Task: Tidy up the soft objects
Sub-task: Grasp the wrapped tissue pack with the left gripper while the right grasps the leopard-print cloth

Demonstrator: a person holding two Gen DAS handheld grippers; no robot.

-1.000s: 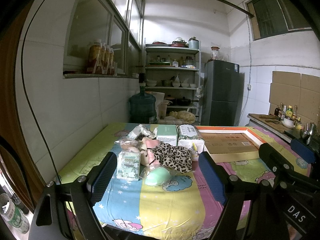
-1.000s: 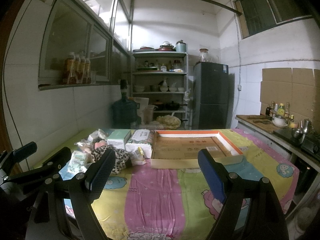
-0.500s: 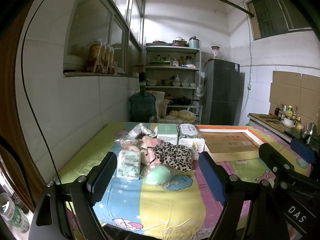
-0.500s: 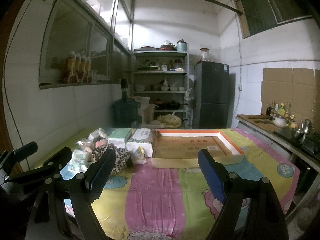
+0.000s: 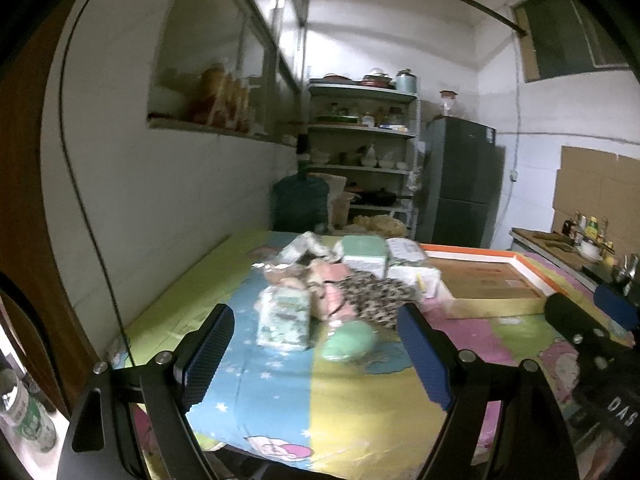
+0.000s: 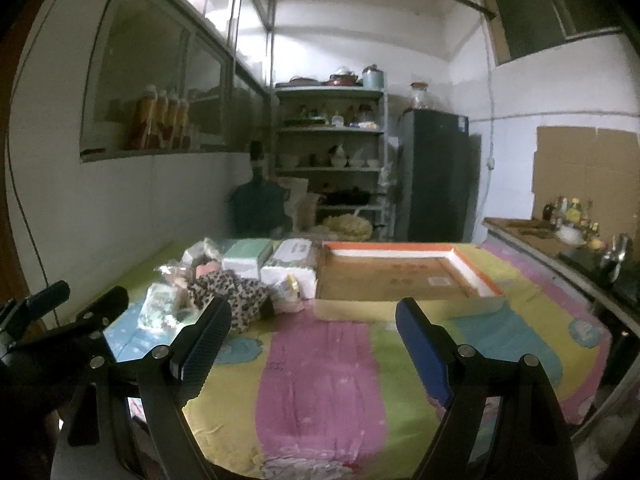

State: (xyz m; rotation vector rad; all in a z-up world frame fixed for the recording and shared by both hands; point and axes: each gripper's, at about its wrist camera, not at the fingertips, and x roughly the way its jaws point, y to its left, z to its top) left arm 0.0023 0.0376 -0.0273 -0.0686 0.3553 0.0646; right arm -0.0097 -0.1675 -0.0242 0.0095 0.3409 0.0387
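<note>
A heap of soft things lies on the striped cloth: a leopard-print fabric piece (image 5: 380,296), a green sponge in a clear bag (image 5: 347,343), a tissue pack (image 5: 285,318), pink pouches (image 5: 332,280) and two boxed tissue packs (image 5: 365,255). Beside the heap sits a shallow cardboard tray (image 5: 532,268) with an orange and white rim. My left gripper (image 5: 316,344) is open, its fingers on either side of the green sponge and short of it. Over the pink stripe near the front edge, my right gripper (image 6: 310,340) stands open and holds nothing. The heap (image 6: 228,292) and the tray (image 6: 476,272) also show in the right wrist view.
The table stands against a tiled wall on the left. Behind it are a large water jug (image 5: 300,204), a shelf rack (image 5: 360,152) with dishes and a dark fridge (image 5: 460,184). A counter with bottles (image 6: 568,224) runs along the right.
The left gripper has moved forward and down toward the heap, which now looks larger and blurred. The right gripper has stayed about where it was.
</note>
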